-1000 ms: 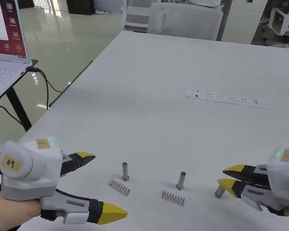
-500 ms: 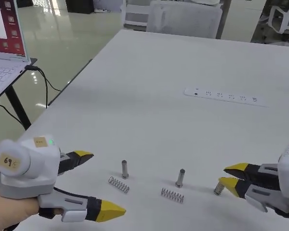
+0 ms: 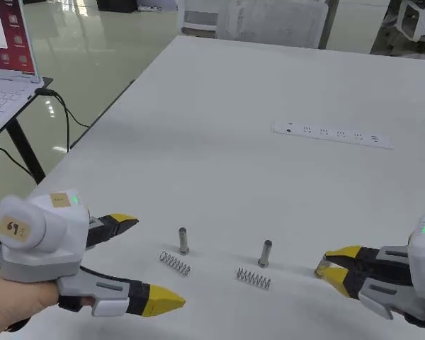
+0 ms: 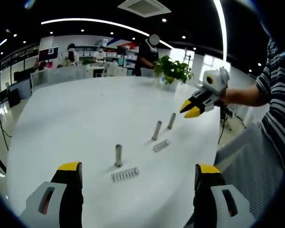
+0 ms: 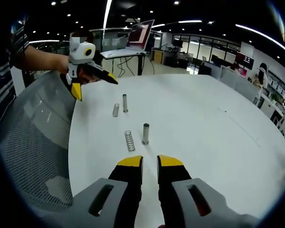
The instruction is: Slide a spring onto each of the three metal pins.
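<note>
Two bare metal pins (image 3: 183,240) (image 3: 265,253) stand upright on the white table (image 3: 269,177), each with a loose spring (image 3: 175,263) (image 3: 253,278) lying beside it. A third pin (image 4: 171,120) with a ribbed look stands just short of my right gripper (image 3: 331,263). That gripper's jaws are almost closed, with a narrow gap and nothing between them. My left gripper (image 3: 143,261) hovers wide open at the near left, short of the nearest pin (image 4: 118,155) and spring (image 4: 125,174). The right gripper view shows a pin (image 5: 145,134) and spring (image 5: 129,140) just ahead.
A white power strip (image 3: 332,134) lies across the far middle of the table. A laptop (image 3: 7,64) sits on a stand off the left edge, with a cable hanging down. Chairs stand beyond the far edge. Bare tabletop stretches between pins and strip.
My right gripper has dropped lower over the third pin and its jaws have closed up. The left gripper stays open in much the same place. The camera tilted slightly.
</note>
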